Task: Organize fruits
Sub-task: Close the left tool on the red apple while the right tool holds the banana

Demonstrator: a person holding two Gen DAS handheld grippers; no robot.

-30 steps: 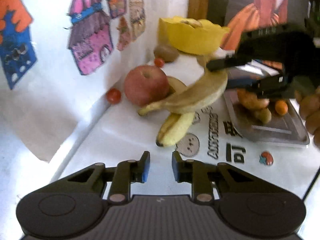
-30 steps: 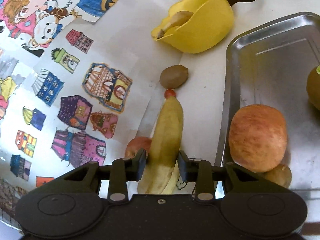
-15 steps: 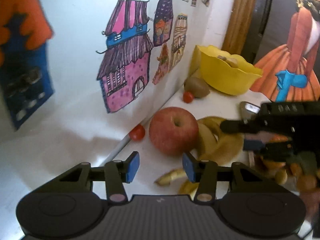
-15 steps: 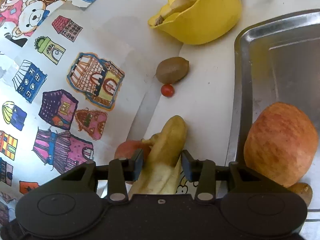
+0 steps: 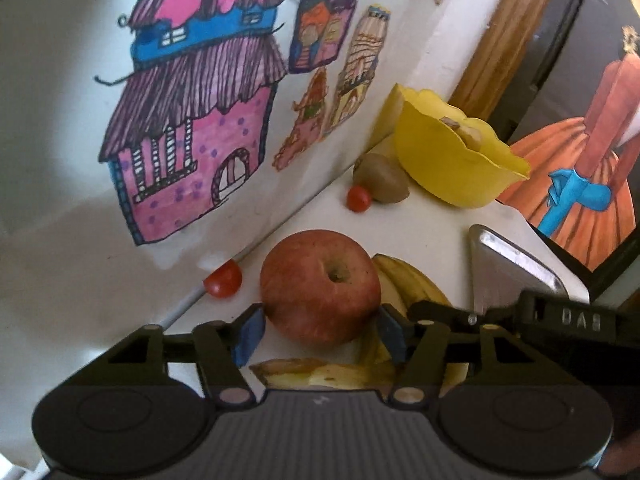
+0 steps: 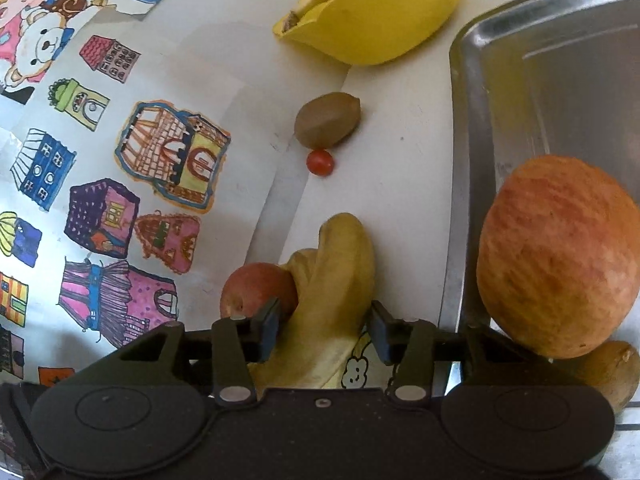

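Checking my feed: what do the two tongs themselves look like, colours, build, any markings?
Both look alike. The left tongs and right tongs have black plastic linkage arms with silver pivot pins, blue pads on the fingertips, two round black discs and a ribbed dark base. The right one's body shows raised lettering in the left view. No cables or sleeves visible.

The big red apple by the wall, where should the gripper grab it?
Grip the round red apple across its widest middle, coming from the front as the left gripper does, jaws opening around it. Its stem dimple faces up, and bananas crowd its right side.
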